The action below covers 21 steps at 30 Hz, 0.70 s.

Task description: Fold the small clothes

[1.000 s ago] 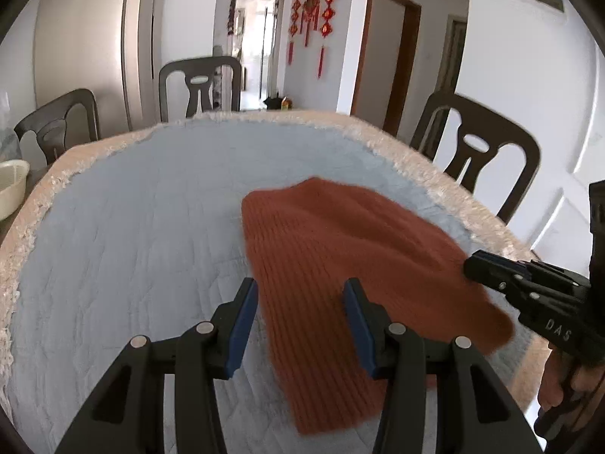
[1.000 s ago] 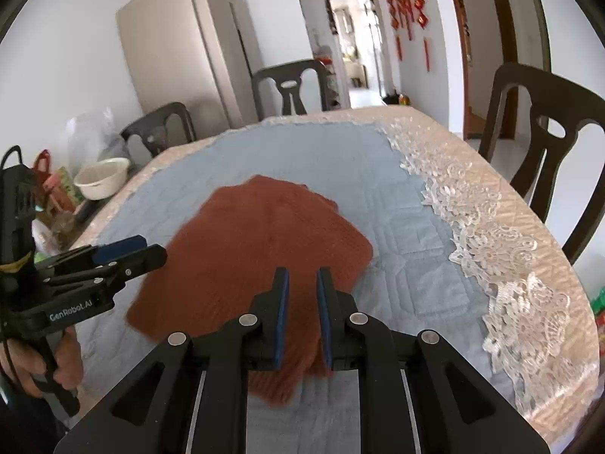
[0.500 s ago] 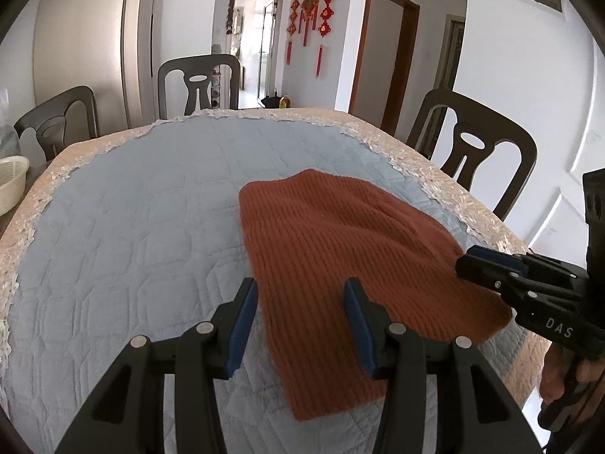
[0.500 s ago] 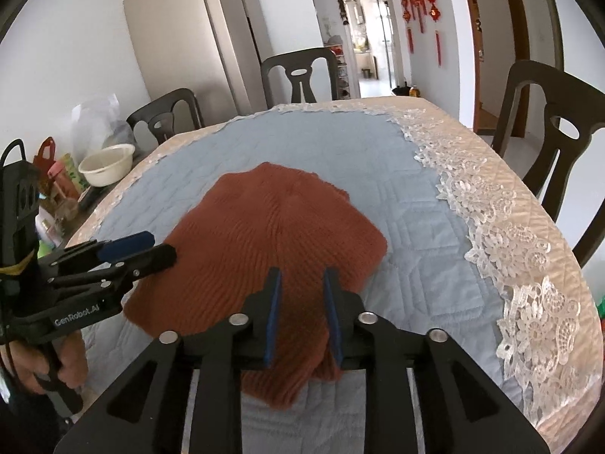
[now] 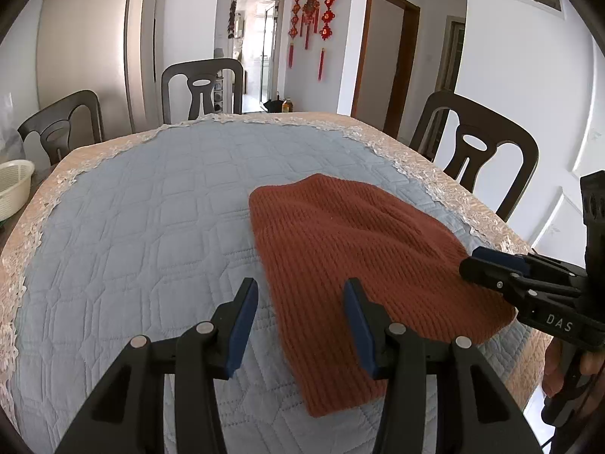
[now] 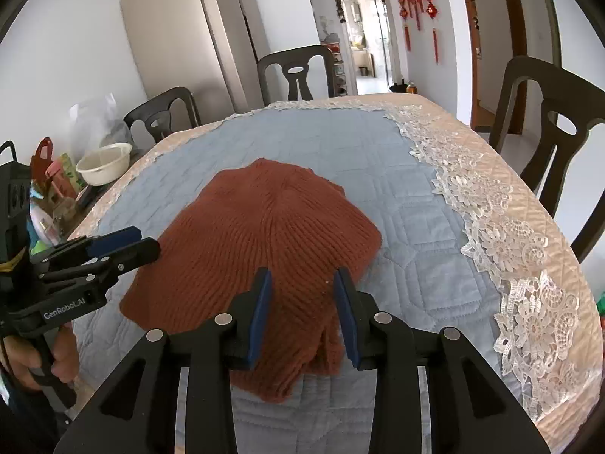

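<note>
A rust-orange knitted hat (image 5: 359,261) lies flat on the blue quilted table cover (image 5: 143,234). My left gripper (image 5: 300,291) hovers open over the hat's near left edge; its pads touch nothing. In the right wrist view the hat (image 6: 272,234) spreads out ahead, with its near folded corner under my right gripper (image 6: 302,283). The right jaws are opening, and the knit lies below the gap without being pressed. Each view shows the other gripper: the right one (image 5: 470,265) at the hat's right edge, the left one (image 6: 145,244) at its left edge.
Dark chairs (image 5: 202,87) (image 5: 480,151) (image 6: 544,128) ring the table, whose lace-trimmed beige border (image 6: 529,302) runs along the right edge. A cream basket (image 5: 13,185), a bowl (image 6: 104,162) and bottles (image 6: 41,223) sit off to the left. A hand (image 6: 26,355) grips the left tool.
The right gripper's jaws have spread apart from nearly shut. The hat, blurred a second ago, now lies still and flat. The left gripper's gap is unchanged.
</note>
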Available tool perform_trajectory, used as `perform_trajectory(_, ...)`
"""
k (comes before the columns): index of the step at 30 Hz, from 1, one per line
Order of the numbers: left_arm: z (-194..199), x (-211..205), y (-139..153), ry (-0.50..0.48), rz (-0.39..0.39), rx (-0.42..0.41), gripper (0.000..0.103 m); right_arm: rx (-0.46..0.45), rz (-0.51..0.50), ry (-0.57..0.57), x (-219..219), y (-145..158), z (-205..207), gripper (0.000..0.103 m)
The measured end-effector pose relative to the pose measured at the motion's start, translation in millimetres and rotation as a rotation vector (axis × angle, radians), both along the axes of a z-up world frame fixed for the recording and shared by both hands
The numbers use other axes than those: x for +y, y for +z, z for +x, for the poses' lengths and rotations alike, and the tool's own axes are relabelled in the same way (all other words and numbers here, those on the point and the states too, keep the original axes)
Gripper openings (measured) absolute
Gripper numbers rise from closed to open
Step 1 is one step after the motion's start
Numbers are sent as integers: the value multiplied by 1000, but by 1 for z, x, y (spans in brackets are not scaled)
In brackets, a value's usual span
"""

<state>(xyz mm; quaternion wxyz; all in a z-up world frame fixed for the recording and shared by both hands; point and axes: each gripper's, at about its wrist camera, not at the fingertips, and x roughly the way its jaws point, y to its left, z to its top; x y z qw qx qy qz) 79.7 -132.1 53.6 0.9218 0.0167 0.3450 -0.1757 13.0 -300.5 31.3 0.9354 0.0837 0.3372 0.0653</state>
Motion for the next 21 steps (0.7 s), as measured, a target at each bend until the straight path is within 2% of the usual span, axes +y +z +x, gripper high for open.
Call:
perform_trajectory(13,3,-2,-3,-10,-10,11,50,4,33,-15,-7,-1,2,37)
perform_trajectory(15,3,-2,-4,-12,-14,12,50,8,40,-23,-9,-3,3,50)
perform_trajectory(21,5,-1,-5,-14,-27,18,50,18,68,-43,-16,-7,7,52)
